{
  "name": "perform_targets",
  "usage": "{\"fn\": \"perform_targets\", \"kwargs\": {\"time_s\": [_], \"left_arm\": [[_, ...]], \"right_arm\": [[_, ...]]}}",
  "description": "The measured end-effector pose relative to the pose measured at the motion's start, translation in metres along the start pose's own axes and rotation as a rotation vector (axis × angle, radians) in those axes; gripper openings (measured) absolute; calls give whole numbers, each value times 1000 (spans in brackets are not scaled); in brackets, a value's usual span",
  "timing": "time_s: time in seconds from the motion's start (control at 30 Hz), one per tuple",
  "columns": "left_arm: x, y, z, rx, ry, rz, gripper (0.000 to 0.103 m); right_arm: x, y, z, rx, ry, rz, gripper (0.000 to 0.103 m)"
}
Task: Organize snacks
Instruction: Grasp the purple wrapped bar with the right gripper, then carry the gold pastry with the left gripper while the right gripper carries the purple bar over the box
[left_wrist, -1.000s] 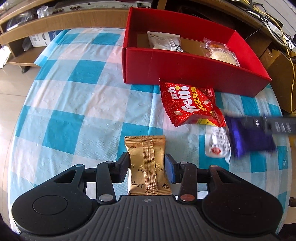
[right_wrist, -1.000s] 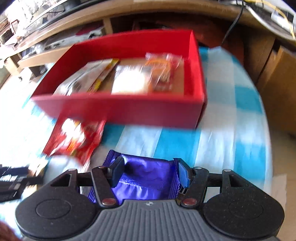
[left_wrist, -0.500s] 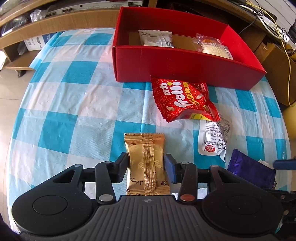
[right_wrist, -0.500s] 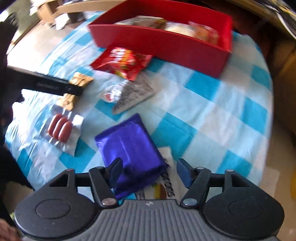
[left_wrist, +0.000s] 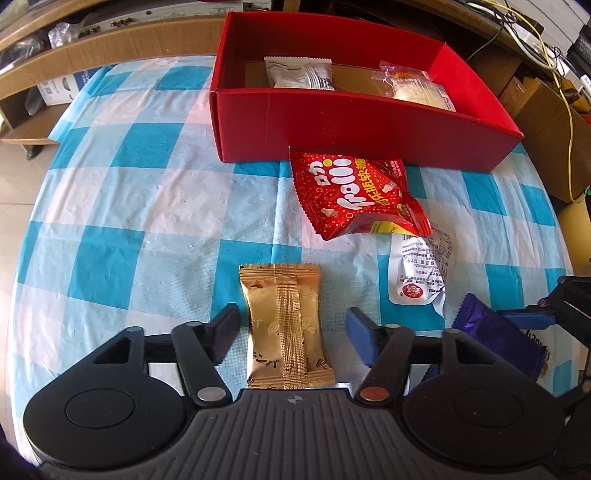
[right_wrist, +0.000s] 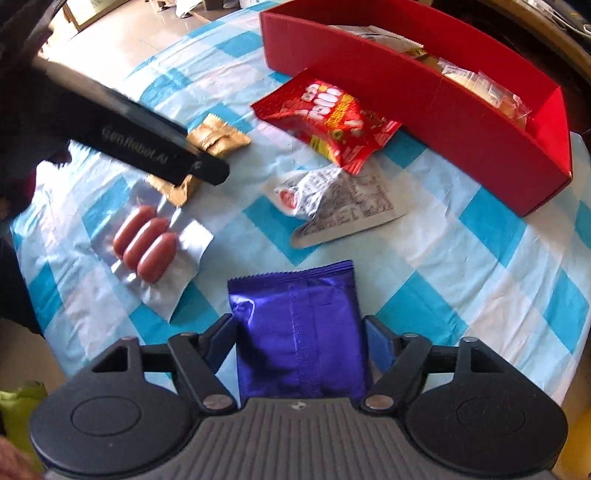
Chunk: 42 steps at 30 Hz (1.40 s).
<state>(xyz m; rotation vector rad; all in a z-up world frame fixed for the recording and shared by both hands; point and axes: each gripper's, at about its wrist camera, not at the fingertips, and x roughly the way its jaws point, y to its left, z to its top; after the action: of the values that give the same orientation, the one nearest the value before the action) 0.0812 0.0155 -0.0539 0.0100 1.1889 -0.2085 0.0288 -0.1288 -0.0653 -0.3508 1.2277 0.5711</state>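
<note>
left gripper (left_wrist: 291, 328) just opened around gold packet (left_wrist: 286, 328), right gripper (right_wrist: 301, 339) likewise around purple packet (right_wrist: 299, 328)

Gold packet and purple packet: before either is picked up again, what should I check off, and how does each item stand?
1. Left claw open: ok; its jaws have just been opening, clear gaps either side of the gold packet.
2. Gold packet flat on the tablecloth: ok.
3. Right claw open: ok; its jaws have just been opening, with the purple packet between them.
4. Purple packet free of the pads: cannot tell; they sit very close to its edges.
5. Space in the red box: ok; bare floor shows between the white packet and the clear-wrapped pastry.
6. Path to the box: not ok; the red candy bag lies against its front wall.
</note>
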Motion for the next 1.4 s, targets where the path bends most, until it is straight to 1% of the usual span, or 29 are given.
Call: {"fn": "perform_targets", "kwargs": {"time_s": [0.07, 0.1, 0.13, 0.17, 0.2, 0.27, 0.3, 0.37, 0.47, 0.57, 0.7, 0.93, 1.07, 1.17, 1.4], "left_arm": [[0, -1, 0, 7, -4, 12, 72], [0, -2, -1, 8, -5, 17, 68], [0, -2, -1, 12, -6, 31, 65], [-1, -3, -2, 22, -11, 50, 54], [-2, -3, -2, 30, -14, 61, 50], [-3, -1, -4, 24, -14, 55, 50], [-4, -1, -4, 28, -15, 57, 49], [-6, -2, -6, 36, -21, 62, 49], [-10, -2, -6, 36, -34, 63, 49], [-17, -2, -6, 29, -56, 57, 49], [-28, -6, -3, 28, -87, 38, 49], [-39, -17, 3, 43, -122, 2, 49], [-45, -23, 10, 48, -146, -11, 49], [-47, -28, 17, 55, -166, -9, 49], [-51, -40, 42, 58, -218, -4, 49]], "right_arm": [[1, 7, -3, -10, -11, -42, 103], [0, 7, -3, 4, -15, -47, 102], [-2, 6, -3, 23, -24, -46, 97], [-3, 6, -4, 32, -32, -56, 97], [-6, 6, -5, 37, -39, -81, 97], [-10, 6, -8, 47, -56, -124, 93], [-12, 5, -9, 63, -64, -125, 90], [-20, 1, -10, 96, -91, -125, 90], [-30, -3, -8, 129, -126, -147, 90], [-38, -6, -6, 163, -165, -144, 90], [-46, -7, -3, 208, -206, -149, 90], [-52, -15, 2, 270, -252, -169, 90], [-56, -21, 9, 296, -280, -187, 90], [-63, -29, 17, 325, -317, -200, 90], [-74, -43, 35, 358, -373, -219, 90]]}}
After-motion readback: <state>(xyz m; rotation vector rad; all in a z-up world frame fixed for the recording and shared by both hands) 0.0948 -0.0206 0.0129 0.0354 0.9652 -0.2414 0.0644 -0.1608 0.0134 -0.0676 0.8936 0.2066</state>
